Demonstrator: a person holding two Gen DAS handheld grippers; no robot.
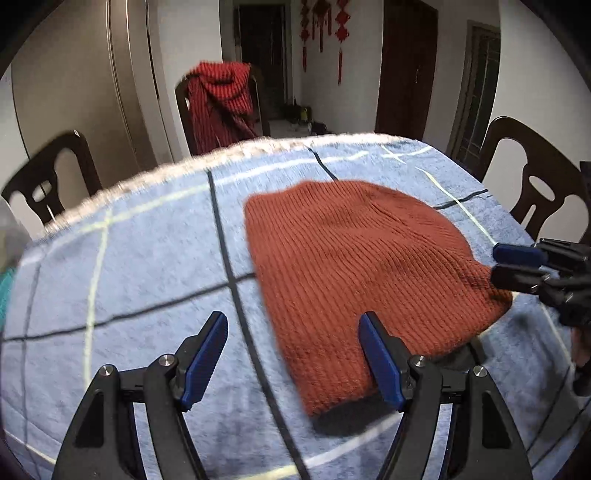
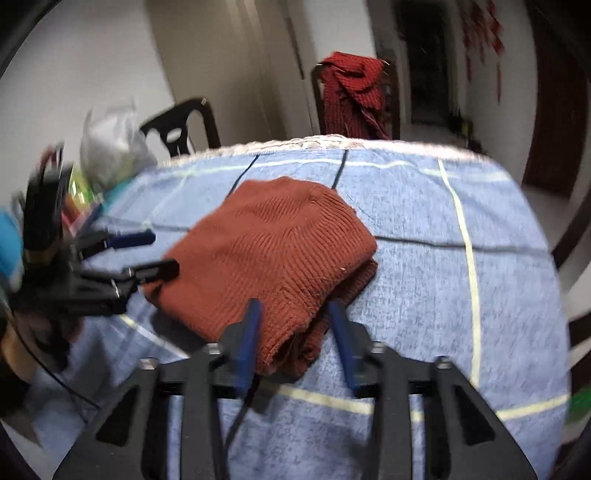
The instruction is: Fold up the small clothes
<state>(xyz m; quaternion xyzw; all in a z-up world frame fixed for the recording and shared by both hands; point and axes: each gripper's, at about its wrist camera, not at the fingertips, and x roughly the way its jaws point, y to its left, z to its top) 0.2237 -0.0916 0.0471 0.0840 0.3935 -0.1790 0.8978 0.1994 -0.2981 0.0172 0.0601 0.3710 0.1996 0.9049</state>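
While it lies on the blue checked cloth (image 1: 147,258) that covers the worktop, the rust-red knitted hat (image 1: 362,273) is spread roughly flat, its ribbed knit running lengthwise and one end lifted a little so that a dark shadow shows beneath its near edge. From the right wrist view the same hat (image 2: 273,251) looks doubled over, with a second layer of knit showing under its near corner. The left claw (image 1: 293,354) stands spread wide, its blue-padded fingers (image 1: 205,360) apart; the right-hand finger overlaps the hat's near edge, the other hangs over bare cloth, and nothing is gripped between them. The right claw (image 2: 293,343) has its two blue fingers (image 2: 248,345) on either side of the hat's bunched near corner, with a gap visible between pad and knit, so it reads as released around the fabric rather than clamped on it. Each claw also shows in the other's view, reaching in at the hat's side. Beyond the worktop stand dark wooden chairs (image 1: 535,184), one draped with a red striped scarf (image 1: 221,99). Red hanging ornaments (image 1: 321,26) decorate the far wall, and blurred clutter (image 2: 110,147) sits at the worktop's left edge.
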